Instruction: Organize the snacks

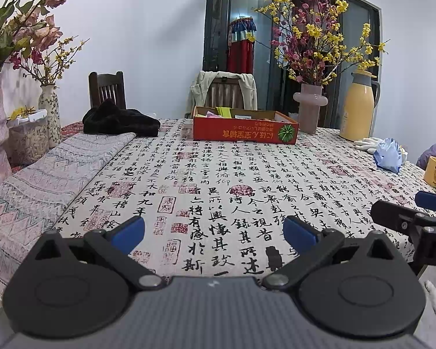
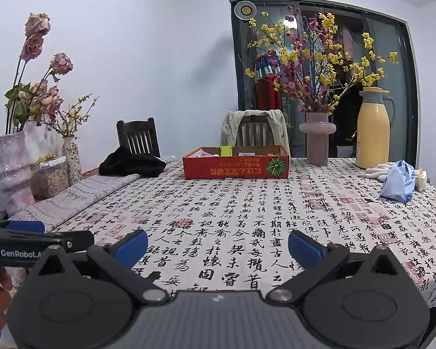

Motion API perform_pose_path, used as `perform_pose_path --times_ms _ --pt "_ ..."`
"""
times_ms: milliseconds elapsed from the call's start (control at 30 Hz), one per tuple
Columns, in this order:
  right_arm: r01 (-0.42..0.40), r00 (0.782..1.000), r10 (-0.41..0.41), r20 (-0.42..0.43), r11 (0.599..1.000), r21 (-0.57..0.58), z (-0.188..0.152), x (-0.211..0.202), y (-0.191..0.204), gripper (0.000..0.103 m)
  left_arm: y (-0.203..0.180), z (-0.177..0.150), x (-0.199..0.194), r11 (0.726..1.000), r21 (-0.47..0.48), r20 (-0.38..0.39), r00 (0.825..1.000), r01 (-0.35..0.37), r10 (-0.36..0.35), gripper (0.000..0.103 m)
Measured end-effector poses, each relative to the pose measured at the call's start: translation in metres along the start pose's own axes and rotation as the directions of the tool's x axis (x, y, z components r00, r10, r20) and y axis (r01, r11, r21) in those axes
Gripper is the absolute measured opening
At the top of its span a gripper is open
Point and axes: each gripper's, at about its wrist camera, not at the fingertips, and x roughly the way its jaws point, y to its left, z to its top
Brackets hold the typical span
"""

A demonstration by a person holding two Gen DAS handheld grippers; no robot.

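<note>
Snacks (image 1: 222, 112) show as a few coloured packets poking above the rim of a shallow red cardboard box (image 1: 245, 130) at the far side of the counter (image 1: 218, 180), seen from the left wrist camera. The left gripper (image 1: 213, 234) hovers low over the near edge with its jaws spread wide and nothing between them. A black cloth (image 1: 120, 119) lies to the left of the box, a pink vase (image 1: 310, 107) and a yellow thermos (image 1: 360, 106) stand to its right, and a blue plastic bag (image 1: 388, 152) sits near white gloves at the far right (whether the bag holds food I cannot tell). The calligraphy-printed cloth between gripper and box carries no loose packets.

From the right wrist camera, the box (image 2: 235, 166) again sits across the counter (image 2: 247, 203) with snacks (image 2: 226, 150) inside, a yellow-green packet standing upright among flatter ones. The right gripper (image 2: 218, 245) is likewise wide open and holds nothing; the left gripper (image 2: 37, 238) crosses the left edge of this view, just beside it.

As a judgement, snacks lying in the box with none loose on the cloth fits either a finished gathering or a stage before packets are taken out and sorted; the pictures do not settle which.
</note>
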Motion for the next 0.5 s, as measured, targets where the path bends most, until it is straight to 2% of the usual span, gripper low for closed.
perform_pose_path --times_ms 500 --pt "0.001 1.0 -0.001 0.003 1.0 0.001 -0.0004 -0.0004 0.0004 0.103 0.0012 0.0011 -0.0008 1.0 0.004 0.0 1.0 -0.003 0.003 0.103"
